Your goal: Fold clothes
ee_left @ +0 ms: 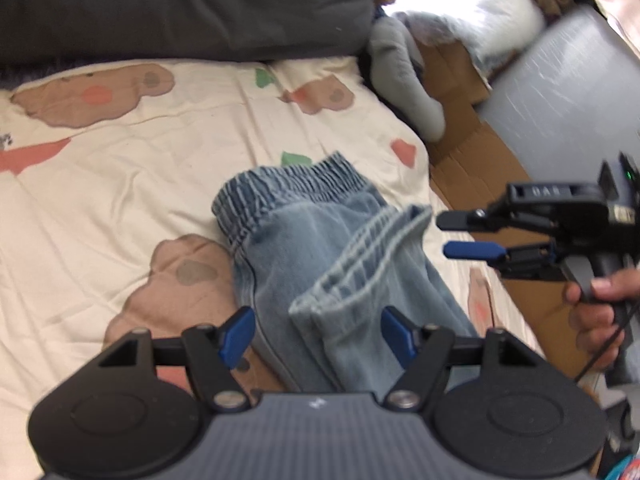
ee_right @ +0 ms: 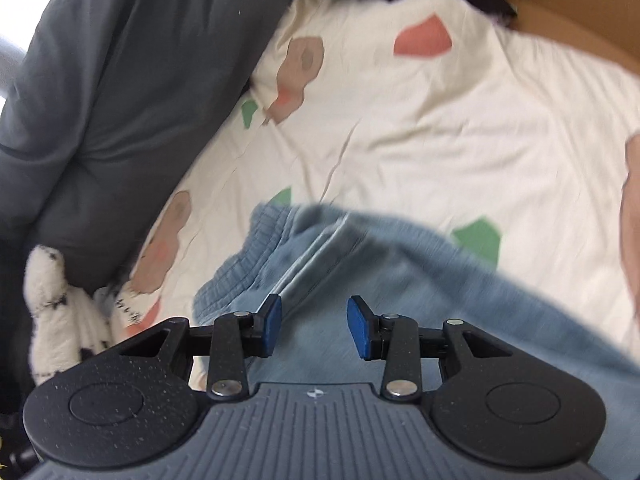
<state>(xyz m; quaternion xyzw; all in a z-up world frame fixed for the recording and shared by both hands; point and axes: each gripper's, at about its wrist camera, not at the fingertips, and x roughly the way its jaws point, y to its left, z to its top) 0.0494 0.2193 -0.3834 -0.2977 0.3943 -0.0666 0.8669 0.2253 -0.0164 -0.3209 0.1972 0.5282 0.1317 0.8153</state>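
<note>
While both hover over the folded jeans (ee_left: pixel 316 240), left tongs (ee_left: pixel 316 336) gape wide, right tongs (ee_right: pixel 315 328) narrower, seemingly gripping nothing.

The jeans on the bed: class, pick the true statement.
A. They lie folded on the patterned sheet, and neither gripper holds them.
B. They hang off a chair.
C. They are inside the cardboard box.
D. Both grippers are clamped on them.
A: the jeans lie folded on the patterned sheet, while the left gripper and right gripper stand open, gripping nothing.
</note>
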